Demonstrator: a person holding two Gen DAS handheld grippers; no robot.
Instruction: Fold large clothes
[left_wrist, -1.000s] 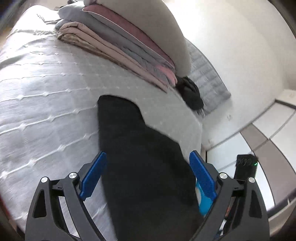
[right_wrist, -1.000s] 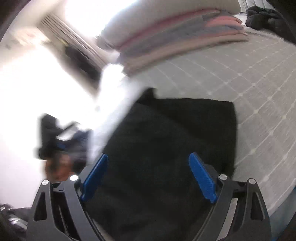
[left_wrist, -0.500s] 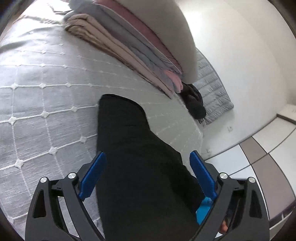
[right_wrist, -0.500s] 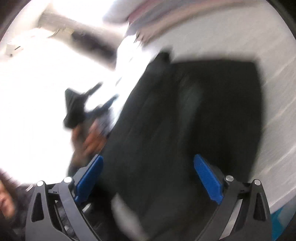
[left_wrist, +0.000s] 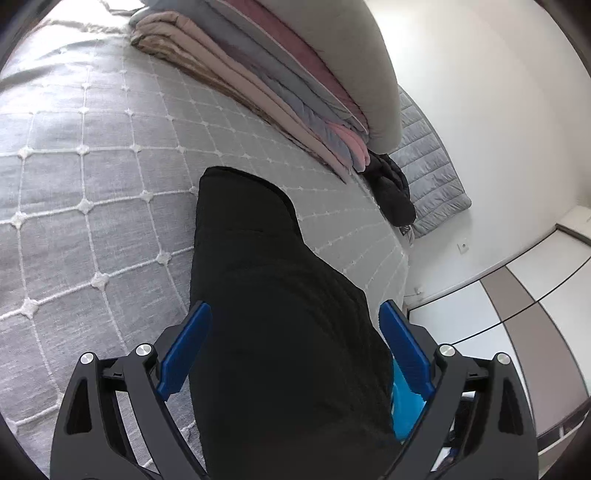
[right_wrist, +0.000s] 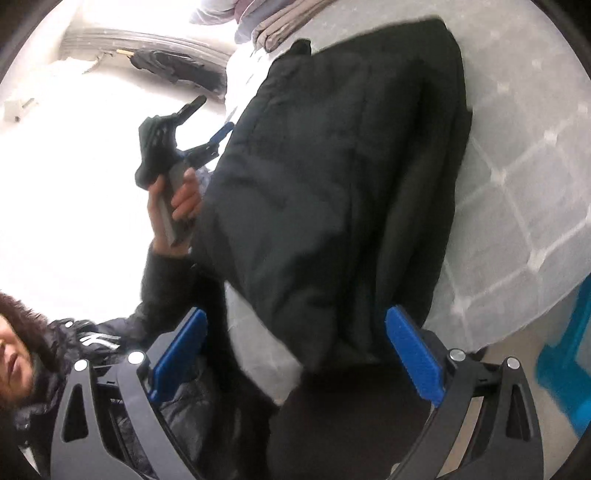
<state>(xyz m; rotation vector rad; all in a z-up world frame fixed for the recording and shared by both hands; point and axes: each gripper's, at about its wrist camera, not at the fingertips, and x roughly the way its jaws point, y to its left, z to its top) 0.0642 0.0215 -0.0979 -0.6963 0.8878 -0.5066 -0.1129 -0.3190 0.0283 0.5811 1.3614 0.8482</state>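
From your left wrist, the black garment (left_wrist: 266, 295) lies lengthwise on the bed (left_wrist: 92, 177), running from the near edge toward the stacked blankets (left_wrist: 280, 85). Your left tongs (left_wrist: 295, 343) gape wide astride it, gripping nothing. From your right wrist, your right tongs (right_wrist: 295, 354) stand wide and empty over its end at the bed's edge.

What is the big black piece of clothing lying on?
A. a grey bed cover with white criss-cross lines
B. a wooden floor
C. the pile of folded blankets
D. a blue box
A. The black garment lies spread on the grey bed cover with its white stitched grid, while the pile of folded blankets sits further back, apart from it.
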